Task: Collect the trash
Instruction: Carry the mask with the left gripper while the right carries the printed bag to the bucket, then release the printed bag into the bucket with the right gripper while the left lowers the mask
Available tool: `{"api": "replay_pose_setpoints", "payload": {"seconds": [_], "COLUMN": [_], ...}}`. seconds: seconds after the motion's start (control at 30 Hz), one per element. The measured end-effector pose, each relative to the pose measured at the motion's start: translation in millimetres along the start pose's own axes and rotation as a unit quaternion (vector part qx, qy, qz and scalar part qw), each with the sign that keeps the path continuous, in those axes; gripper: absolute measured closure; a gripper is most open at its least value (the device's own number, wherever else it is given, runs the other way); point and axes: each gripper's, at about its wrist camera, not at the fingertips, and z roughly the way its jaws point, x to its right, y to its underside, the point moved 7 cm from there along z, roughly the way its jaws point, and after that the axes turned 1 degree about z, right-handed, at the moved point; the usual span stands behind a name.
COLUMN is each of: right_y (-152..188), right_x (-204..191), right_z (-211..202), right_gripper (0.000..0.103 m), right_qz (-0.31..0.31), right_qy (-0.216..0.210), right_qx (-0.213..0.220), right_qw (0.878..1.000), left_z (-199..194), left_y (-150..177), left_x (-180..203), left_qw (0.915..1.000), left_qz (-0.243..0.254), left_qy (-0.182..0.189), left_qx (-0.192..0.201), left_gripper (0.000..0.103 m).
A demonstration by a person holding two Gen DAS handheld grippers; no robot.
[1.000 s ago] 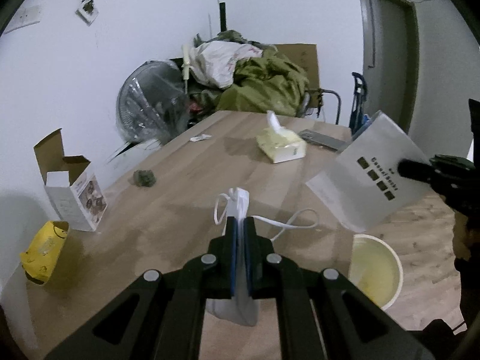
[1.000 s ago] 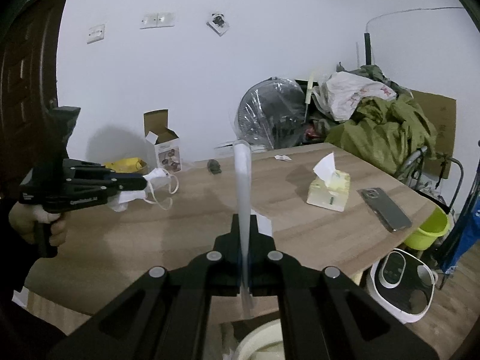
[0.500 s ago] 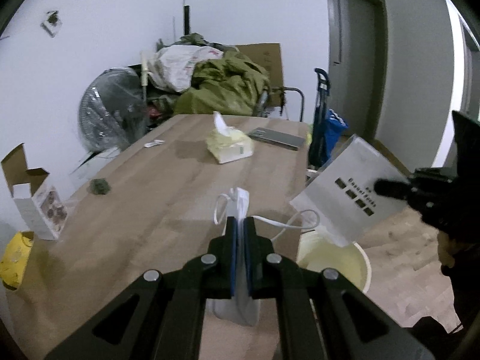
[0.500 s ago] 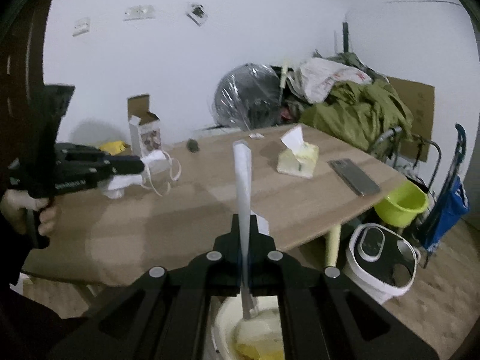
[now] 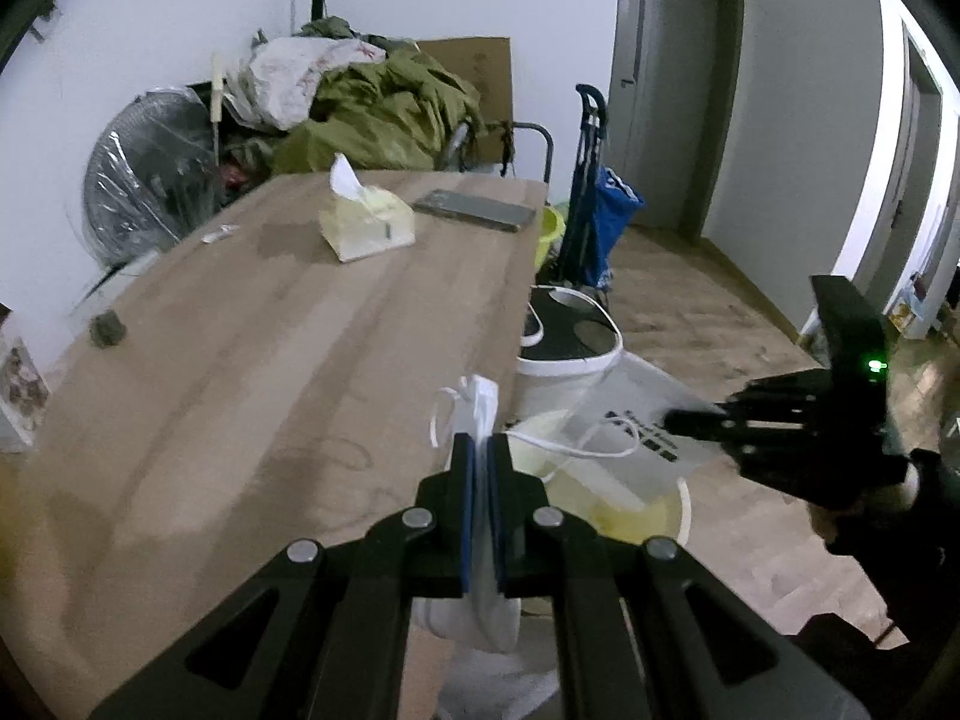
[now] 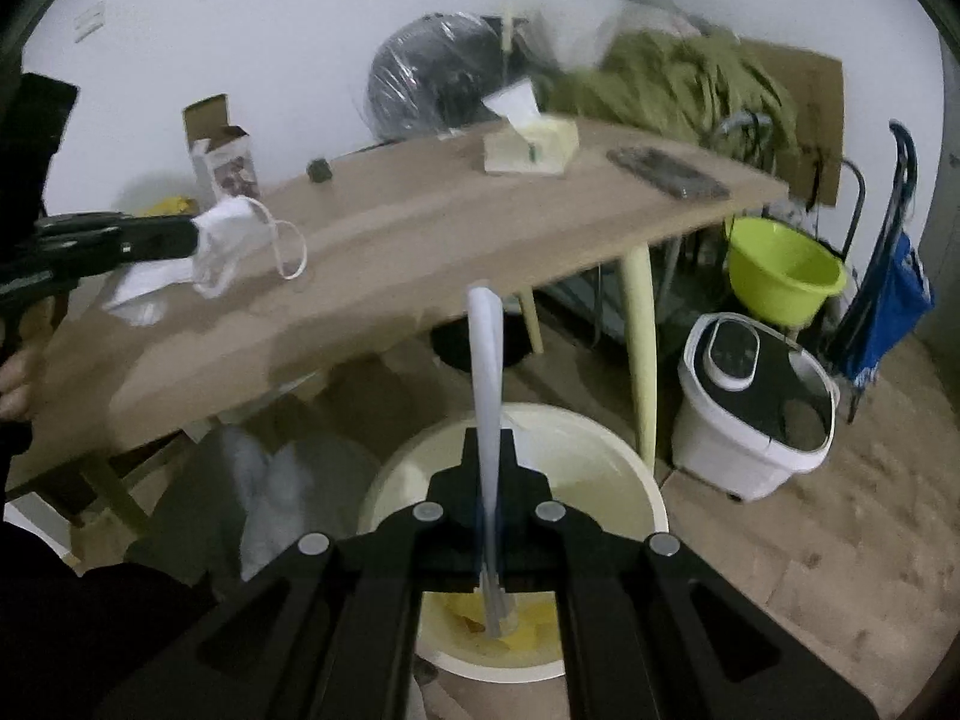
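- Left gripper (image 5: 480,450): jaws clamped on a white mask (image 5: 477,402), held above the table's (image 5: 270,360) near edge; ear loops hang loose.
- Right gripper (image 6: 489,450): jaws clamped on a white card (image 6: 486,348), held edge-on over the cream bin (image 6: 630,480) on the floor.
- Yellow scraps are seen inside the bin.
- Tissue box (image 5: 366,228) and phone (image 5: 474,210) are seen near the table's far end.

One face mask (image 5: 480,414), one white booklet (image 5: 645,426), one cream bin (image 6: 600,480), one tissue box (image 5: 366,228), one phone (image 5: 474,210), one green basin (image 6: 780,270).
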Motion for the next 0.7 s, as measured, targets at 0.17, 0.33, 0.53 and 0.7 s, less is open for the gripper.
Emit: {"api": "replay_pose_setpoints", "payload": {"seconds": [0.17, 0.33, 0.53, 0.7], "right_y": [13.7, 28.7, 46.8, 51.5], "right_x": [18.0, 35.0, 51.0, 63.6], "right_z": [28.6, 49.9, 65.2, 62.3], "right_gripper": [0.1, 0.099, 0.065, 0.064], "right_qz": [0.023, 0.045, 0.06, 0.055], "right_qy": [0.011, 0.017, 0.027, 0.024], "right_qx": [-0.028, -0.055, -0.085, -0.09], "right_qw": [0.999, 0.997, 0.994, 0.994], "left_z": [14.9, 34.1, 59.5, 88.1], "left_y": [6.6, 11.6, 17.7, 27.2], "left_x": [25.2, 47.8, 68.1, 85.2], "left_qw": [0.9995, 0.9981, 0.9961, 0.9928], "left_qz": [0.014, 0.027, 0.028, 0.037], "left_qy": [0.02, 0.037, 0.055, 0.068], "left_qx": [-0.021, -0.041, -0.063, -0.091], "left_gripper": [0.099, 0.099, 0.099, 0.099]}}
